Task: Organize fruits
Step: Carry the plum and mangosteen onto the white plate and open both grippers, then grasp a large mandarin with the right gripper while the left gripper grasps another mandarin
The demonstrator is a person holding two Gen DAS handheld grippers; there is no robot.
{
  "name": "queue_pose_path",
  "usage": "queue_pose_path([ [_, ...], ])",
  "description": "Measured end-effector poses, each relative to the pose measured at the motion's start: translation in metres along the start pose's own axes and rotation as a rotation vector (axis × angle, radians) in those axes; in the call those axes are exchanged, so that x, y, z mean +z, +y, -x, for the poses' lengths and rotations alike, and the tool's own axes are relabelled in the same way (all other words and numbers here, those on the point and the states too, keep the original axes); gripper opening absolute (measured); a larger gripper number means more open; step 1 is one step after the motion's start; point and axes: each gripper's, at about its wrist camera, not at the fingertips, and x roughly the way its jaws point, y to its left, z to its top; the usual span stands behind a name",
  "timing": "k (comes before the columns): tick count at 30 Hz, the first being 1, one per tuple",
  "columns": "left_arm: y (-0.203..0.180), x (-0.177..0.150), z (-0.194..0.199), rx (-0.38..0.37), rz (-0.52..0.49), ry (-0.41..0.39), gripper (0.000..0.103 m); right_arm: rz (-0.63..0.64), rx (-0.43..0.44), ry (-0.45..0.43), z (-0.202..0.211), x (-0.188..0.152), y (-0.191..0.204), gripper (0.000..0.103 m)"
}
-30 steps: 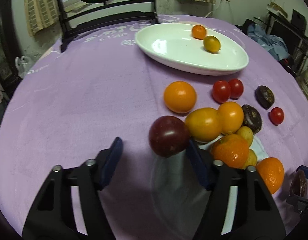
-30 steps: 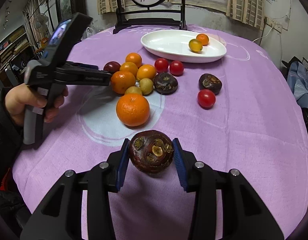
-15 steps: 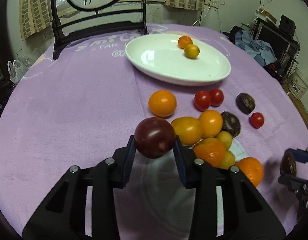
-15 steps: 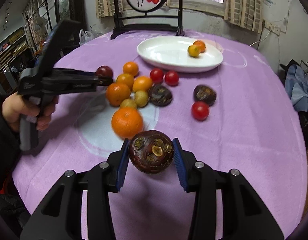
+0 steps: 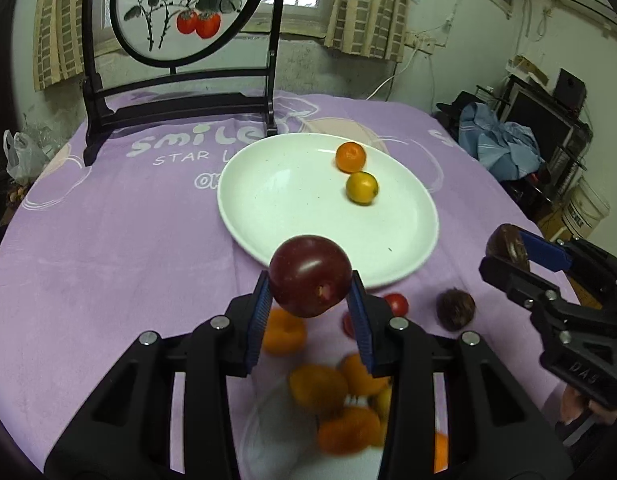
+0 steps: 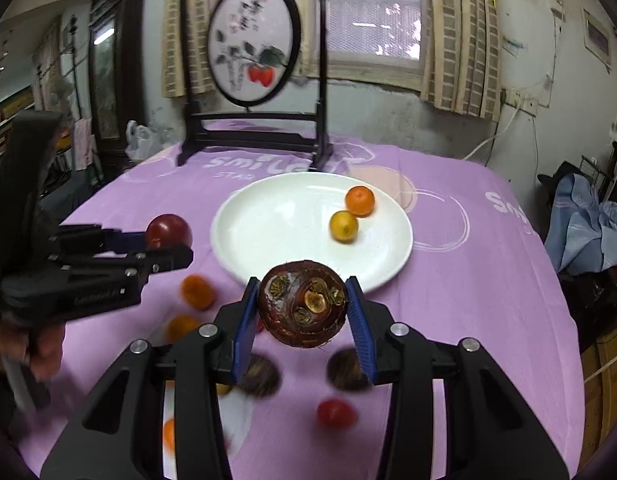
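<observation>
My left gripper [image 5: 310, 300] is shut on a dark red plum [image 5: 310, 276] and holds it in the air, just short of the near rim of the white oval plate [image 5: 276, 196]. My right gripper [image 6: 302, 310] is shut on a dark brown mangosteen [image 6: 302, 306], also lifted, before the plate's [image 6: 268, 224] near rim. The plate holds a small orange [image 5: 350, 157] and a yellow citrus [image 5: 362, 188]. Each gripper shows in the other's view: the right one [image 5: 508, 246] at the right, the left one [image 6: 168, 240] at the left.
Several oranges [image 5: 282, 332], red tomatoes [image 5: 396, 304] and dark mangosteens [image 5: 455, 309] lie on the purple tablecloth [image 5: 108, 240] below the grippers. A round painted screen on a black stand [image 5: 180, 112] stands behind the plate. A person's hand [image 6: 32, 344] holds the left gripper.
My left gripper closed on the plum, lifted it off the cloth and moved toward the plate. My right gripper rose and moved forward toward the plate with the mangosteen.
</observation>
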Motion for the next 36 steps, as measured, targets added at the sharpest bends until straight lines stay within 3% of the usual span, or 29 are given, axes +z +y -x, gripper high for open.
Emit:
queue_pose_path([
  [4,-0.002,0.012,-0.036,0.032,0.004,0.046,0.039,-0.024,-0.010,0.087,-0.045,0.006,-0.010,0.043],
  [11,-0.002,0.021,-0.071,0.059,0.008,0.091,0.039,-0.025,0.005,0.164,-0.079,0.008,-0.011,0.044],
  [13,-0.001,0.023,-0.077,0.066,0.028,0.106,0.046,-0.036,0.009,0.165,-0.081,0.009,-0.011,0.052],
  [15,0.001,0.024,-0.072,0.084,0.038,0.085,0.054,-0.060,-0.010,0.149,-0.078,0.010,-0.014,0.059],
  [17,0.004,0.024,-0.062,0.098,0.039,0.063,0.072,-0.077,0.003,0.133,-0.070,0.009,-0.017,0.061],
  [25,0.007,0.001,-0.009,0.098,0.013,-0.008,0.080,-0.089,0.037,0.116,-0.028,-0.017,-0.019,0.064],
  [36,0.017,-0.070,0.033,0.084,0.029,0.007,0.088,-0.040,0.111,0.114,0.032,-0.064,0.008,0.064],
])
